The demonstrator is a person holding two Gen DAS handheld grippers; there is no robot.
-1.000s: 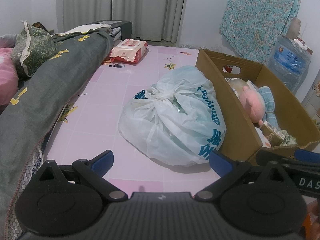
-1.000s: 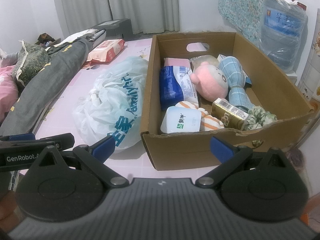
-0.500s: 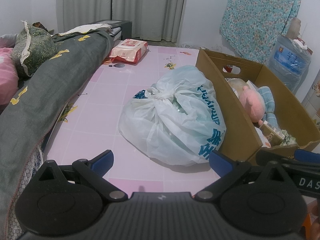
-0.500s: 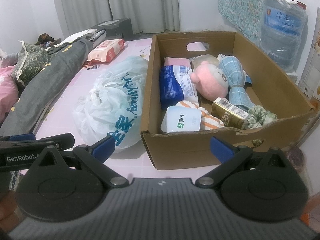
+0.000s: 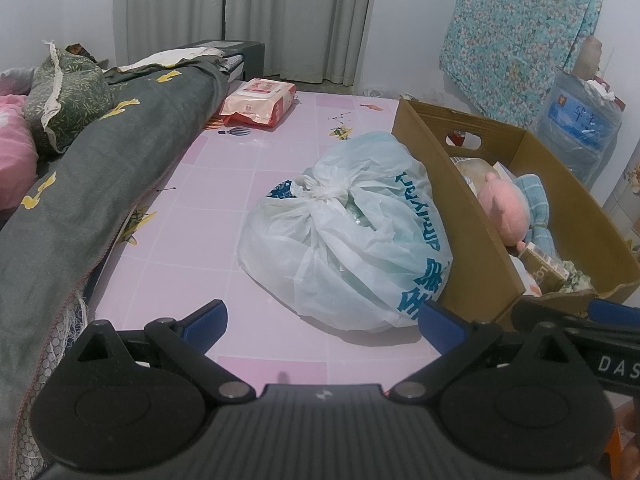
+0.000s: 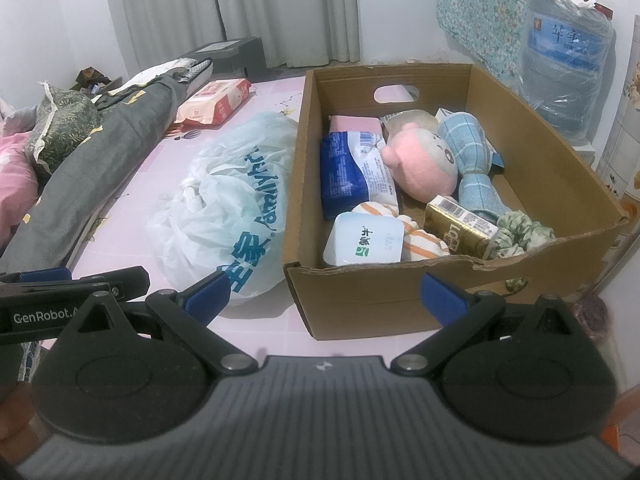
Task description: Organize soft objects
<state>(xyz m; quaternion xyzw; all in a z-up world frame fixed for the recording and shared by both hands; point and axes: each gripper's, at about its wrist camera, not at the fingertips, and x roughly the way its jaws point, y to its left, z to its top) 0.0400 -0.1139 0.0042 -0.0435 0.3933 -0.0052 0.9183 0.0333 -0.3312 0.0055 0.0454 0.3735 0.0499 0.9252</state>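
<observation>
Grippers both spread wide, empty: left gripper [image 5: 322, 322], right gripper [image 6: 324, 296]. Pink plush toy [image 6: 420, 168] lies in cardboard box [image 6: 384, 300] ahead of right gripper; tied plastic bag [image 5: 348, 240] just ahead of left.

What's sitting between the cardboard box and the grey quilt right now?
The tied white plastic bag, lying on the pink mat against the cardboard box. Bare mat separates it from the grey quilt. The left wrist view shows this best.

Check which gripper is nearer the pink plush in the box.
Right. The right gripper hangs open at the cardboard box's near wall, facing the pink plush. The left gripper, also open, sits off to the side behind the white plastic bag.
</observation>
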